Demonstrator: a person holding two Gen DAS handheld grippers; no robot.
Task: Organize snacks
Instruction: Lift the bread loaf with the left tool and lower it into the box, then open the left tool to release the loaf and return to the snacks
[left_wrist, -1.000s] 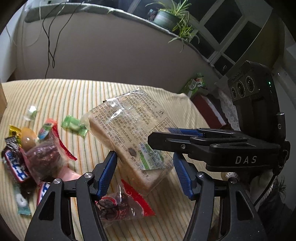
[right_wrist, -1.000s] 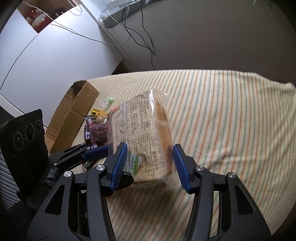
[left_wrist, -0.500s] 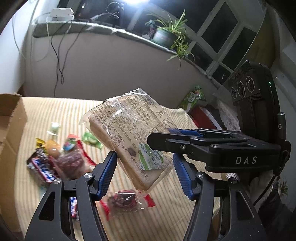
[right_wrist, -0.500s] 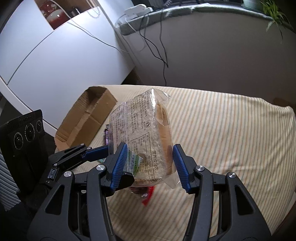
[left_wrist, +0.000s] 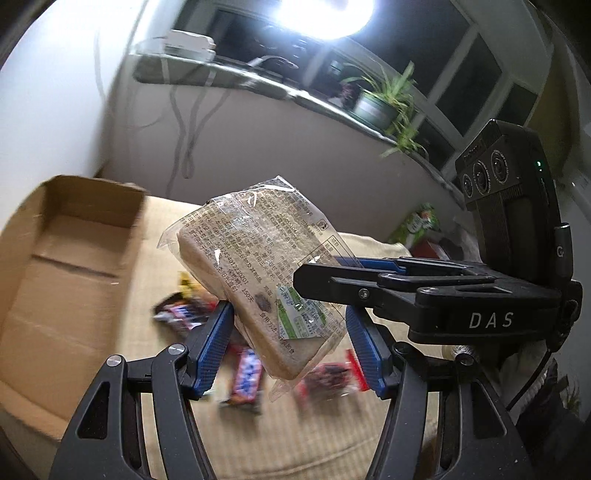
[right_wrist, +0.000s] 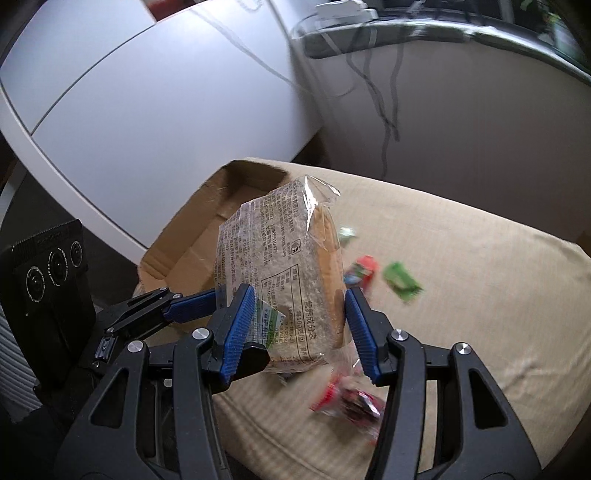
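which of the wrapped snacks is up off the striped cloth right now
The clear-wrapped sliced bread loaf, gripped by both the left gripper and the right gripper; the candy bars and small sweets lie on the cloth.

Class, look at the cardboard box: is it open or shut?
Open. The cardboard box has its top uncovered, its flaps stand up and its bare inner floor shows; no snack is visible inside.

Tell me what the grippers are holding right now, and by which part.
Both hold the wrapped bread pack, lifted off the table: left gripper and right gripper each clamp its lower, labelled end from different sides.
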